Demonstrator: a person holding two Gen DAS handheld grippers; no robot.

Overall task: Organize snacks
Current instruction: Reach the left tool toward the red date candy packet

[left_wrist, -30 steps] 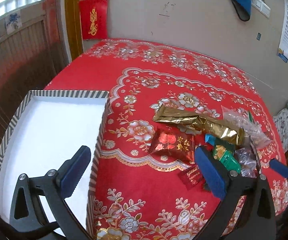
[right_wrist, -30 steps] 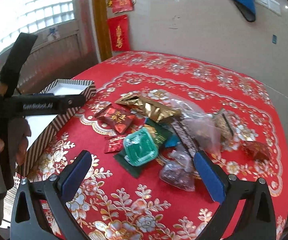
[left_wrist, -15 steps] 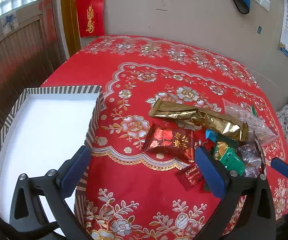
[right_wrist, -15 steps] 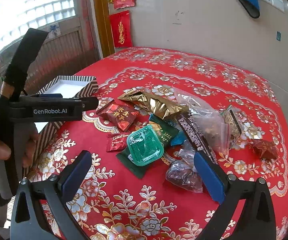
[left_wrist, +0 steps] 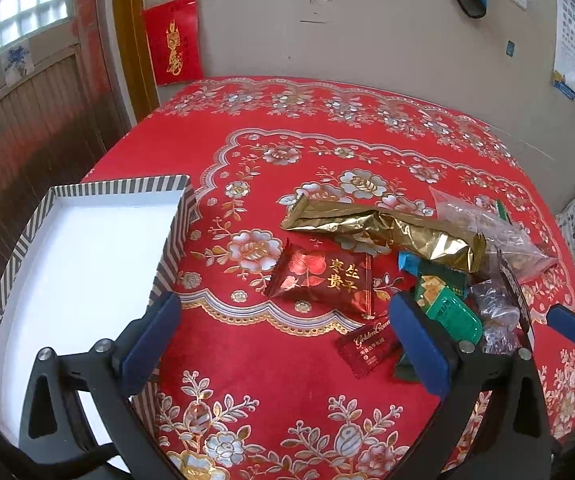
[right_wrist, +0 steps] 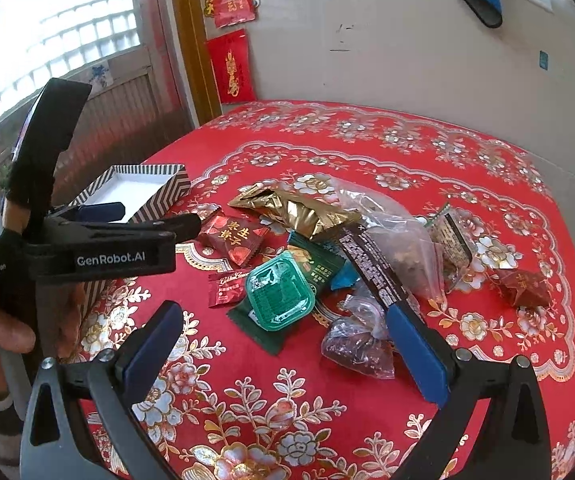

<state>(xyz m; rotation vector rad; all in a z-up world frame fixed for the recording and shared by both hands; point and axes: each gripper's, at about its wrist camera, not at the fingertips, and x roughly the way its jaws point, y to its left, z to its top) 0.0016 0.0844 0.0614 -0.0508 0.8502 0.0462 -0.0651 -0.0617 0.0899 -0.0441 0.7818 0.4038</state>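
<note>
At the far left the striped box [left_wrist: 87, 240] is sitting empty on the red tablecloth [left_wrist: 287, 380], and it is taking up less of the left view than a second ago as the left gripper [left_wrist: 283, 344], jaws apart and holding nothing, is swinging toward the snacks. The red packet [left_wrist: 323, 276] is lying ahead of it, and the gold bag [left_wrist: 387, 232] just beyond. The right gripper [right_wrist: 283, 352], also wide open, is closing on the green cup [right_wrist: 279, 296]. Sorting is likely just starting.
</note>
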